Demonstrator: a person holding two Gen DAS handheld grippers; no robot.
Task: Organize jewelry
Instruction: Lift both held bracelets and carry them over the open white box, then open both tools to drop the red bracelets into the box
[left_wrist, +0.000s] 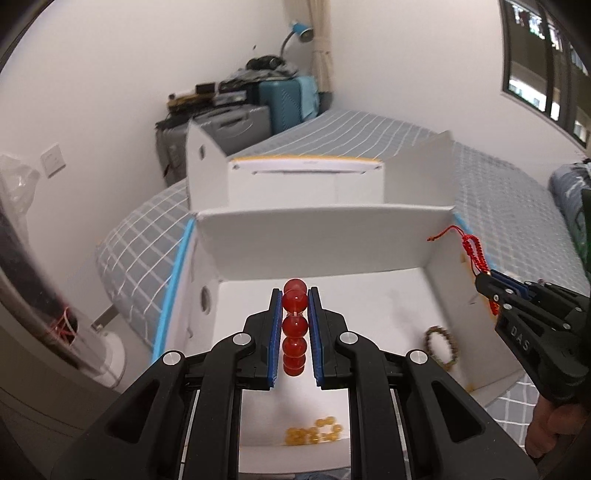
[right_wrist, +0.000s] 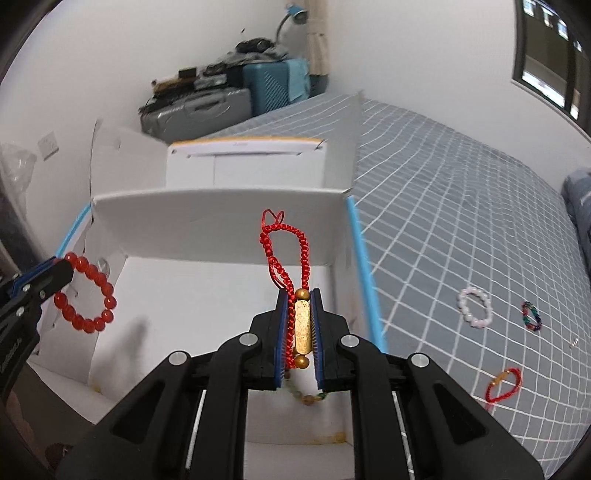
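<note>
My left gripper (left_wrist: 295, 295) is shut on a red bead bracelet (left_wrist: 294, 328) and holds it above the open white box (left_wrist: 314, 229); the bracelet also shows at the left of the right wrist view (right_wrist: 86, 295). My right gripper (right_wrist: 299, 295) is shut on a red braided cord bracelet with a gold bar (right_wrist: 303, 325), also above the box (right_wrist: 221, 218); its cord shows in the left wrist view (left_wrist: 474, 251). Inside the box lie a yellow bead bracelet (left_wrist: 314, 435) and a brown bead bracelet (left_wrist: 441, 347).
The box stands on a grey checked bed (right_wrist: 461, 221). On the bed to the right lie a white bead bracelet (right_wrist: 474, 307), a dark multicolour bracelet (right_wrist: 531, 315) and a red cord bracelet (right_wrist: 504, 384). Suitcases (left_wrist: 258, 107) stand against the far wall.
</note>
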